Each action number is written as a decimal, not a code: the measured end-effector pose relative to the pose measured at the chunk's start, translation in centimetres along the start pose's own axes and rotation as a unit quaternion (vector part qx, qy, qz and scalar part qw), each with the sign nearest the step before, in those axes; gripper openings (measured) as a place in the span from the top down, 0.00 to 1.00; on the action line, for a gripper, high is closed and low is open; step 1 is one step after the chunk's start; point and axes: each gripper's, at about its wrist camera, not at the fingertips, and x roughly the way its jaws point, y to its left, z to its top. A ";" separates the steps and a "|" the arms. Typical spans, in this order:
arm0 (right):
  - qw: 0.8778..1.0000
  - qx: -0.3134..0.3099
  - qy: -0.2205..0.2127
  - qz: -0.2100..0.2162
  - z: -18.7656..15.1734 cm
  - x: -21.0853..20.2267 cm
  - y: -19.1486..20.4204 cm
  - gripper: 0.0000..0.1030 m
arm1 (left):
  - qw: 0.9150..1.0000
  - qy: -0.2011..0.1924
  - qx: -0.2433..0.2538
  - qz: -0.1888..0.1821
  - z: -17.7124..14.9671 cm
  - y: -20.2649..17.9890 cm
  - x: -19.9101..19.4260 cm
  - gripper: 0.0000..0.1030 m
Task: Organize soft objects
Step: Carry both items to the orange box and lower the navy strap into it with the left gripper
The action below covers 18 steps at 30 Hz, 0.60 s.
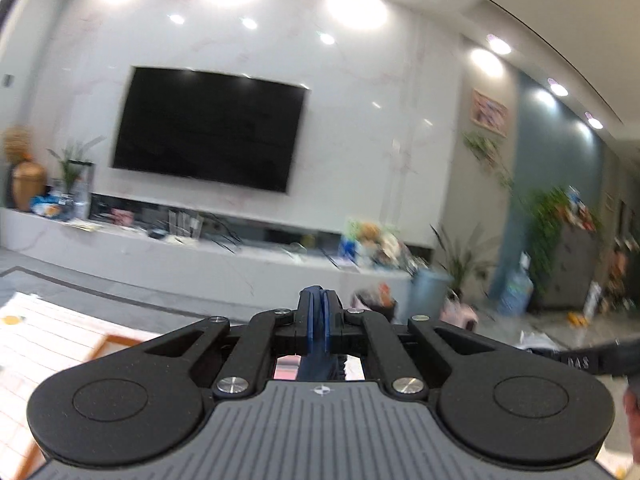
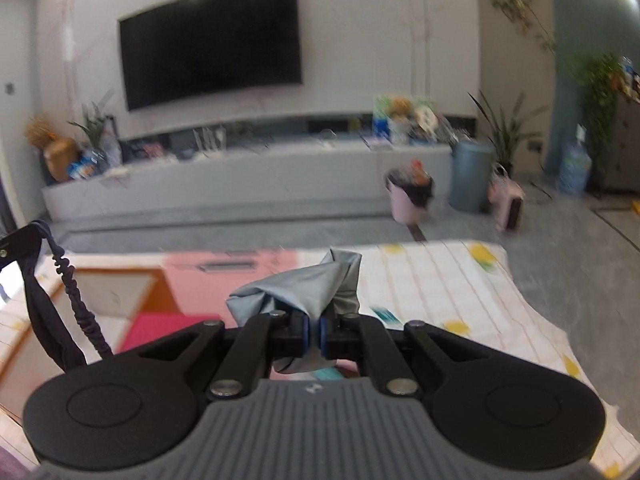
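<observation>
In the left wrist view my left gripper [image 1: 319, 304] is shut on a dark navy fabric strip [image 1: 316, 362] that runs between the blue pads and hangs below them. In the right wrist view my right gripper [image 2: 315, 330] is shut on a bunched silvery grey cloth [image 2: 304, 284], which puffs up over the fingertips. At the left edge of that view the left gripper's tip [image 2: 18, 244] holds the navy band and a ruffled elastic cord [image 2: 76, 304], both dangling over the table. Whether the navy piece and the grey cloth are one item is hidden.
Below lies a table with a white checked, lemon-printed cloth [image 2: 452, 284] and a pink and orange box [image 2: 192, 292]. Beyond are grey floor, a pink bin [image 2: 408, 196], a blue-grey bin [image 2: 470, 176], a long TV console [image 2: 240, 184], a wall TV and plants.
</observation>
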 end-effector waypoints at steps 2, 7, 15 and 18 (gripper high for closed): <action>1.000 -0.011 -0.007 0.017 0.8 -0.2 1.9 0.98 | 1.000 -0.014 -0.008 0.018 0.8 0.9 -0.8 0.95; 0.997 -0.042 -0.018 0.061 1.8 -0.4 6.9 0.98 | 0.998 -0.034 -0.006 0.049 2.1 2.9 -2.1 0.95; 0.984 -0.123 0.009 0.132 1.0 1.0 15.5 0.98 | 0.998 -0.014 -0.016 0.064 2.3 6.8 -1.8 0.96; 0.973 -0.169 0.040 0.148 -0.4 2.3 18.5 0.98 | 0.999 0.029 -0.007 0.043 1.6 8.8 -0.7 0.96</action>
